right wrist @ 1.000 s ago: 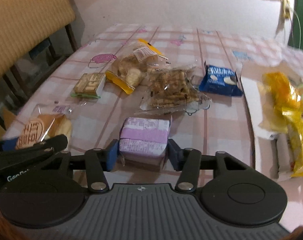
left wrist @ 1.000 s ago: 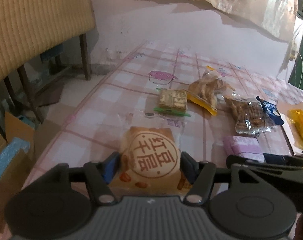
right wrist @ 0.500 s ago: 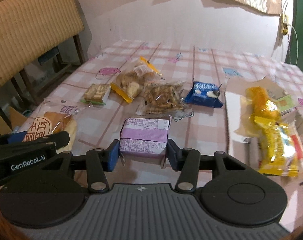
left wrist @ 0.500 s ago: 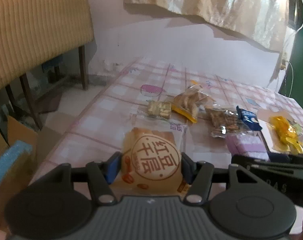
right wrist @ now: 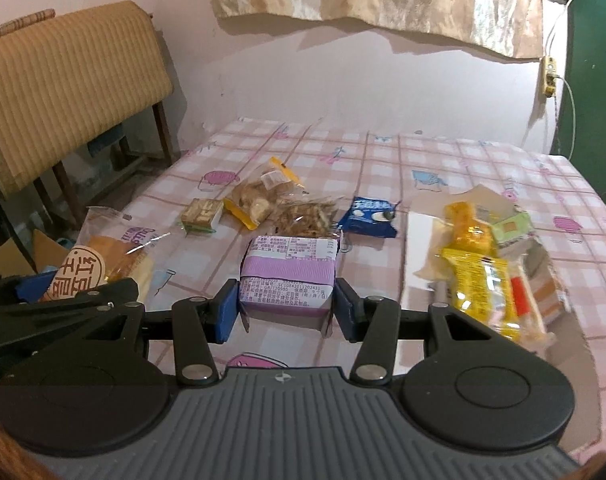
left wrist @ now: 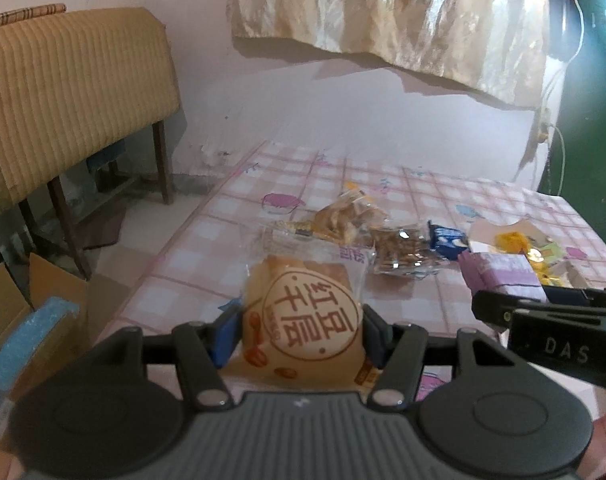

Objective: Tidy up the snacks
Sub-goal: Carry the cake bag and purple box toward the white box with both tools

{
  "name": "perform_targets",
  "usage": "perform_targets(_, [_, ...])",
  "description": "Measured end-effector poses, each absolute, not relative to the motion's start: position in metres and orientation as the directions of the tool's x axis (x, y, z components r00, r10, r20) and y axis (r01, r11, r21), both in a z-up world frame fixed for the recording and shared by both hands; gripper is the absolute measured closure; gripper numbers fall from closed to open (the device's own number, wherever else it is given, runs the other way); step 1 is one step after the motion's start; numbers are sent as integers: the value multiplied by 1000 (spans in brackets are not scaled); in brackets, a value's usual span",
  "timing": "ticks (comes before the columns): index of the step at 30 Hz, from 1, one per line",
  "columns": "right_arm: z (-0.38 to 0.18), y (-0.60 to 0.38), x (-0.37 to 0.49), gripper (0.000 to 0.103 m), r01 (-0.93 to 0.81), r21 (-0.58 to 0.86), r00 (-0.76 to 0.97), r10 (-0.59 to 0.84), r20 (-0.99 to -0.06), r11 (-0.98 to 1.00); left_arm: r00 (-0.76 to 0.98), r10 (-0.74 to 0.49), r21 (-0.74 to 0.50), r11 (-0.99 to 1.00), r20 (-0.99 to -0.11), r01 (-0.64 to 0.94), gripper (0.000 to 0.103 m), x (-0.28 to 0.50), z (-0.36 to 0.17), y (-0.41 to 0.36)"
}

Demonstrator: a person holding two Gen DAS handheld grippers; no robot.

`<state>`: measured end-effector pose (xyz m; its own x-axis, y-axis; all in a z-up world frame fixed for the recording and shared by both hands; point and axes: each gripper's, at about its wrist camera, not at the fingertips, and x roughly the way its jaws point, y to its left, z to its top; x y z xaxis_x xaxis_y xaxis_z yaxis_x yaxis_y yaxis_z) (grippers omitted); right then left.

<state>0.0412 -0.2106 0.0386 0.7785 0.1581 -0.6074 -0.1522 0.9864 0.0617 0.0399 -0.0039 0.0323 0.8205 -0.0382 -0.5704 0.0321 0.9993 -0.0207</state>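
My left gripper (left wrist: 299,328) is shut on a bread packet (left wrist: 303,320) with a round brown label and holds it above the near left part of the pink checked table (left wrist: 383,184). My right gripper (right wrist: 287,308) is shut on a purple and white snack box (right wrist: 289,276), lifted above the table's near middle. The bread packet also shows in the right wrist view (right wrist: 103,264), and the purple box in the left wrist view (left wrist: 503,272).
On the table lie a small cracker pack (right wrist: 201,216), a yellow-edged biscuit bag (right wrist: 263,196), a clear bag of brown sticks (right wrist: 303,216) and a blue cookie pack (right wrist: 369,222). An open white box (right wrist: 419,252) at the right holds yellow packets (right wrist: 475,264). A cardboard carton (left wrist: 31,300) stands on the floor at left.
Both grippers have risen and pulled back from the table with their snacks held. The table's snacks look farther away, and more wall shows.
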Motion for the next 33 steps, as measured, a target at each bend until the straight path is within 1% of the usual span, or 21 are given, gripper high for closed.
perform_targets(18, [63,-246,-12,42,-101,58,822,117,-557,993,843,-92,-48,996,-530,79,42,1,58,-32])
perform_targets(33, [70,-257,-30,42,-87,24,844,86,-529,996,835,-129,-58,992,-535,116,42,-8,59,-46])
